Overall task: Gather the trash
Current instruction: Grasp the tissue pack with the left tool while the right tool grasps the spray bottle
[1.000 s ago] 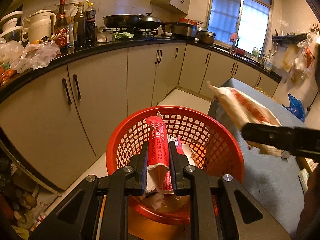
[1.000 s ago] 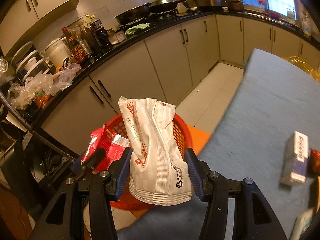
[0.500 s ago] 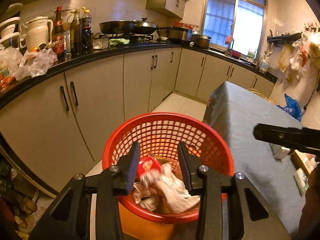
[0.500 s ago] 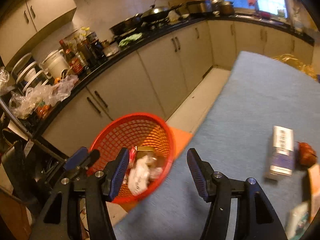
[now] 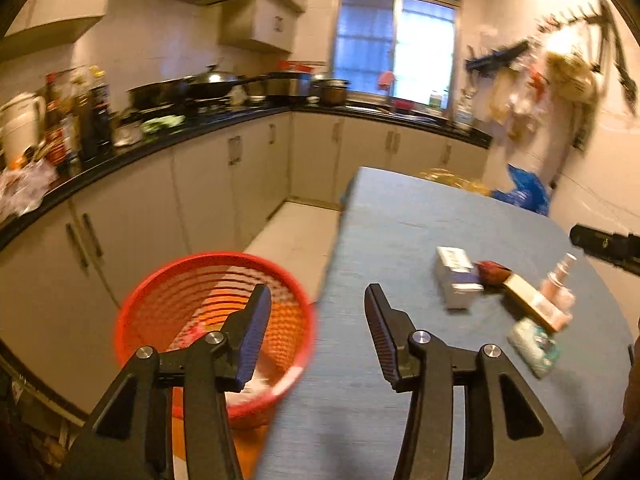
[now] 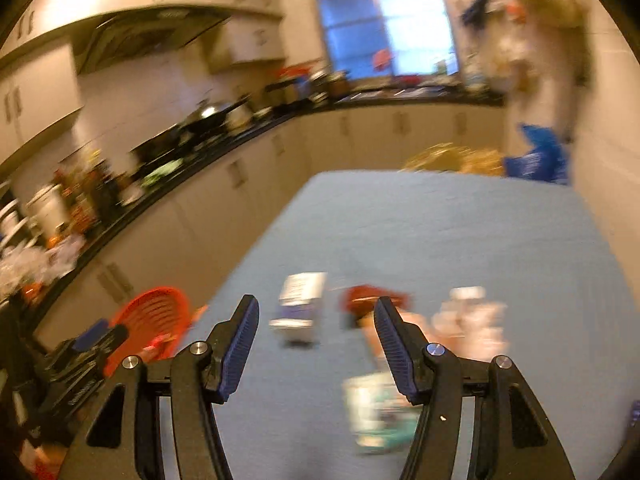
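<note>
The red mesh basket [image 5: 136, 320] stands on the floor by the left edge of the blue-grey table [image 5: 400, 220], with crumpled wrappers [image 5: 256, 384] inside. My left gripper [image 5: 316, 288] hovers over the basket's right rim and the table edge; its jaws are opening with nothing between them. Over the table, my right gripper [image 6: 316, 299] is open and empty. Beyond it lie a white-and-purple box [image 6: 298, 308], a dark red item [image 6: 360, 296], a blurred pink bottle [image 6: 468, 312] and a teal-white packet [image 6: 376, 412]. The basket [image 6: 152, 308] shows at lower left.
A black counter [image 5: 200, 132] with bottles, pans and pots runs along the left and back walls over beige cabinets. Yellow bags [image 5: 452, 178] and a blue bag [image 5: 524, 192] sit at the table's far end. Bags hang on the right wall. A tan box [image 5: 532, 302] lies by the bottle.
Both grippers opened and dropped their wrappers into the basket. Both then swung right from the basket toward the table, the right one further.
</note>
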The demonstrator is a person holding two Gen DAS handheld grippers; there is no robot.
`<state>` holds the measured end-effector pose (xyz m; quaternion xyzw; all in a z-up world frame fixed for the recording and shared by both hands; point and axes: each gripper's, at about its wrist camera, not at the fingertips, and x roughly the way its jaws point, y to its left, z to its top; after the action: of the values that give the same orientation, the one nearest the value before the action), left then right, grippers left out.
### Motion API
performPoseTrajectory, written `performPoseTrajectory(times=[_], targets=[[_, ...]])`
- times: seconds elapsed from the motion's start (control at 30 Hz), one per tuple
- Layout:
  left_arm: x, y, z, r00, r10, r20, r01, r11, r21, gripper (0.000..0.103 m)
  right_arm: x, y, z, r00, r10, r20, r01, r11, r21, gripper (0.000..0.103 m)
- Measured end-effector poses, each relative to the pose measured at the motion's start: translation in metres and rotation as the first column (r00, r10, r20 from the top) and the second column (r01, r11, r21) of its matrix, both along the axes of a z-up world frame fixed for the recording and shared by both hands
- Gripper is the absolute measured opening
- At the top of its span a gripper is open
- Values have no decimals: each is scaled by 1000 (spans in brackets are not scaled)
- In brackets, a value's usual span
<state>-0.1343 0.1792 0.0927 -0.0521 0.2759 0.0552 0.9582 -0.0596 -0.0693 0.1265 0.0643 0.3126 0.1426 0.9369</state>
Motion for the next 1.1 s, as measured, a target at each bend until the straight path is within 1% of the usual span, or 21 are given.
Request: performPoseTrajectory(times=[0.07,0.13,0.27,0.4,0.47,0.53,0.6,0.63,0.67,0.7,0.83,0.87,0.93,1.1], targets=[[5,-20,1,999,-46,-13,46,999,6,50,1,-30,0,996,-81,24,82,996,-27,68],[11,-41,1,995,-91,-27,91,996,3,50,10,-48,-7,992,-130,5,130,990,-61,69],[20,-86,-1,980,-189,-61,189,982,-6,52,34,-63,-27,989,-139,-46,136,988,-66,69],[23,-120,-7,964,-249,-91,252,968,16,54,55,-64,-50,988,-123,-89,116,990,-83,69],[26,-133,-11,956,-272,-112,277,961,24,59,62,-62,-59,989,-117,-91,108,989,-101,68],[29,-143,-16,948,-290,-135,296,955,27,60,64,-62,-65,990,-108,-92,98,989,-108,63],[33,-152,-19,942,-300,-153,309,951,33,60,66,-60,-70,991,-95,-98,84,990,-111,49],[34,-155,-21,940,-303,-159,312,950,34,60,66,-59,-72,991,-94,-98,83,990,-113,43],[36,-159,-23,937,-306,-167,315,948,34,61,67,-60,-73,991,-91,-98,79,990,-113,32],[37,-161,-24,936,-307,-173,317,948,33,61,67,-61,-74,992,-80,-98,70,992,-102,28],[43,-173,-30,928,-313,-202,325,946,24,61,64,-68,-75,995,-66,-78,61,996,-71,26],[44,-176,-30,926,-314,-208,326,945,27,61,63,-71,-75,995,-62,-75,58,997,-52,23],[48,-181,-32,924,-312,-219,326,945,30,62,62,-82,-74,996,-57,-67,57,998,5,23],[54,-200,-37,919,-306,-249,323,946,33,66,58,-104,-67,997,-54,-56,61,991,119,23]])
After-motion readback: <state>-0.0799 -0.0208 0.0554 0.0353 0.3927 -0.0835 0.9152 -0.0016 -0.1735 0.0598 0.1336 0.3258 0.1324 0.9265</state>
